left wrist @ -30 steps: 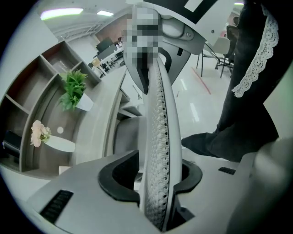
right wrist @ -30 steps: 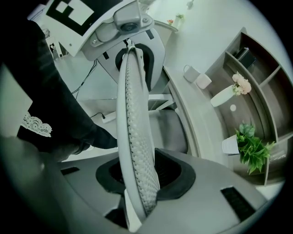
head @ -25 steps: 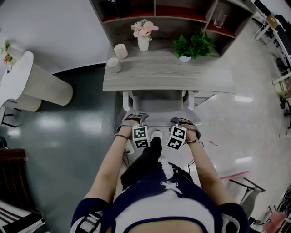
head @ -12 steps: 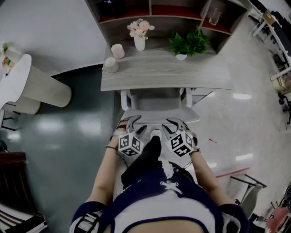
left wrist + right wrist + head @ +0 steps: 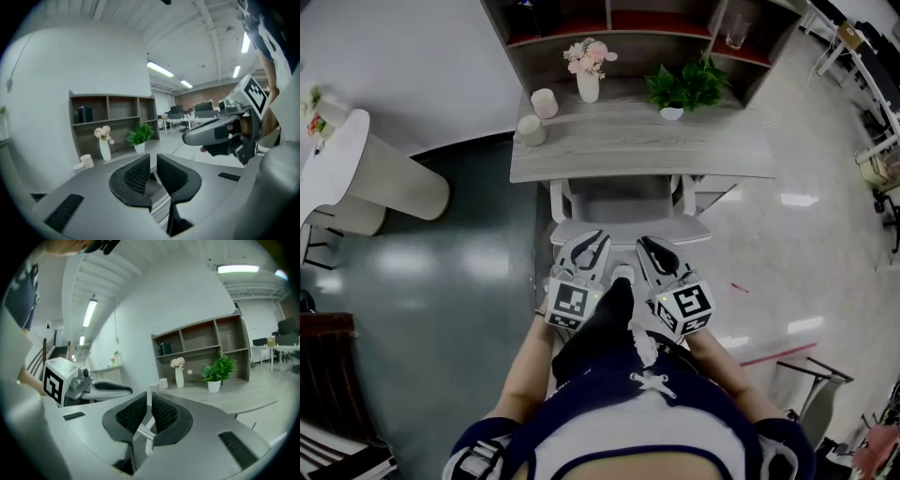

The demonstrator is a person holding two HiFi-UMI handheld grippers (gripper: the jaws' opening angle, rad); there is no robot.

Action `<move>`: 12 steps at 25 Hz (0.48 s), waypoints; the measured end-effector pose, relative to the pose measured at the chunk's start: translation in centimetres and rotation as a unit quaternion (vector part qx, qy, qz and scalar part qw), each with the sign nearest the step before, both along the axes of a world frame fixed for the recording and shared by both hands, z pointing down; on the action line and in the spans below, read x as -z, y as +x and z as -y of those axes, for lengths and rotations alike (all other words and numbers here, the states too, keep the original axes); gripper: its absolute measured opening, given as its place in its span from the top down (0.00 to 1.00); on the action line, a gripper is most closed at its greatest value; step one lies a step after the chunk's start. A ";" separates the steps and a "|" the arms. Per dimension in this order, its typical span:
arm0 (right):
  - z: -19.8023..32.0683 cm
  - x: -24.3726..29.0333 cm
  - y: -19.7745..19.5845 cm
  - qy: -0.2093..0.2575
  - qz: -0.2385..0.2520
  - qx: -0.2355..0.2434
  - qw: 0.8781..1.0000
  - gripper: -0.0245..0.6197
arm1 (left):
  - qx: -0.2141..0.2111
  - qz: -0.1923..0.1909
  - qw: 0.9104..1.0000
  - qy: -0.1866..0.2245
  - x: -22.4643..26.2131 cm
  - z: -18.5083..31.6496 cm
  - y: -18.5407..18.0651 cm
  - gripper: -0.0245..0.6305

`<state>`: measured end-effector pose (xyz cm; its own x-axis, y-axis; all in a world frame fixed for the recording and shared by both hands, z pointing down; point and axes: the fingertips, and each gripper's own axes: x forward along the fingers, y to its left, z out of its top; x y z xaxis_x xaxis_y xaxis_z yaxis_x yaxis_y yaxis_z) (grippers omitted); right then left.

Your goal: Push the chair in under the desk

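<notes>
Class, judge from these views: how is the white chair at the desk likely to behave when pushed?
The chair looks like a rigid white frame, so it should move as one piece. The floor is glossy, so it probably slides easily. Pushed high on the backrest it might tip; wheels cannot be seen.
</notes>
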<state>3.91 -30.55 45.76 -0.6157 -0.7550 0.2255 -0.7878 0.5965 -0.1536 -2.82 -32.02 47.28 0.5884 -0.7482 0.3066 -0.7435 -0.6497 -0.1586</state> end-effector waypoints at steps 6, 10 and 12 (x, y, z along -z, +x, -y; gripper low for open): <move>-1.9 2.5 0.4 -0.015 0.061 -0.020 0.998 0.95 | 0.043 -0.140 0.989 -0.011 4.2 -2.1 0.8 0.95; -3.8 2.7 -0.2 -0.004 0.038 -0.019 0.999 0.95 | 0.025 -0.158 0.987 -0.010 5.1 -4.7 2.1 0.95; -4.8 2.9 -0.3 -0.003 0.039 -0.020 0.999 0.95 | 0.021 -0.140 0.990 -0.003 5.0 -5.8 2.6 0.95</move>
<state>3.63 -25.76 42.88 -0.6006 -0.7786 0.1819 -0.7967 0.5635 -0.2186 -0.25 -26.22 42.28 0.6200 -0.7721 0.1396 -0.7836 -0.6182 0.0607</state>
